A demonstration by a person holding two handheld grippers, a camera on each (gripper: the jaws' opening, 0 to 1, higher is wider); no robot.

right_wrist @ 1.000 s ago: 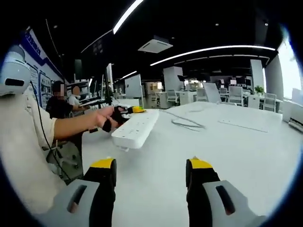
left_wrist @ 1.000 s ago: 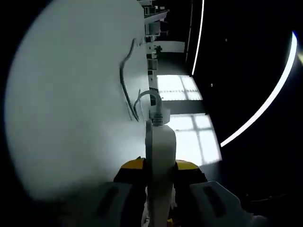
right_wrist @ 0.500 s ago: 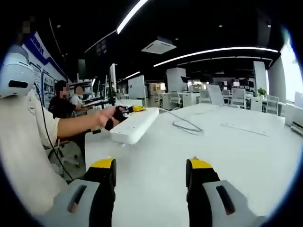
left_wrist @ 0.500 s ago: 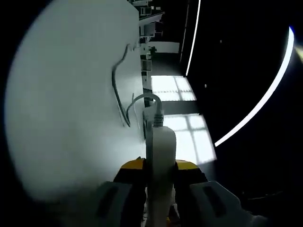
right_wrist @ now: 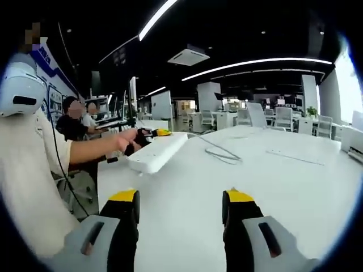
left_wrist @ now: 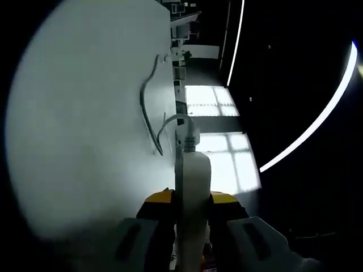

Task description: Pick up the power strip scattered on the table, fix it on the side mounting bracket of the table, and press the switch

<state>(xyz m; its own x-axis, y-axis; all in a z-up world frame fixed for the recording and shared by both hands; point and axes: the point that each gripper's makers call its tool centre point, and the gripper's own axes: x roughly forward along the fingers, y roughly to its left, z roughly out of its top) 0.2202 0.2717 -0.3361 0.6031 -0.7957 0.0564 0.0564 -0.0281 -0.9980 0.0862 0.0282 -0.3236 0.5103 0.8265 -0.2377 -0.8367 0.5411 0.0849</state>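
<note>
Left tool (left_wrist: 191, 218): its two jaws are pressed on the near end of the power strip (left_wrist: 191, 187) and pinch it tight. In the right gripper view this tool (right_wrist: 148, 135) sits left of the middle, with a person's hand (right_wrist: 129, 140) holding it.
Right tool (right_wrist: 180, 211): spread wide at the bottom of the frame, holding nothing, above the white surface (right_wrist: 272, 187).
Power strip: long and white. In the right gripper view it (right_wrist: 156, 152) is lifted off the surface, left of the middle, by the surface's left edge.
Cord (left_wrist: 148, 107): thin and grey, it runs from the strip's far end and lies in a curve on the surface (left_wrist: 79, 113).
</note>
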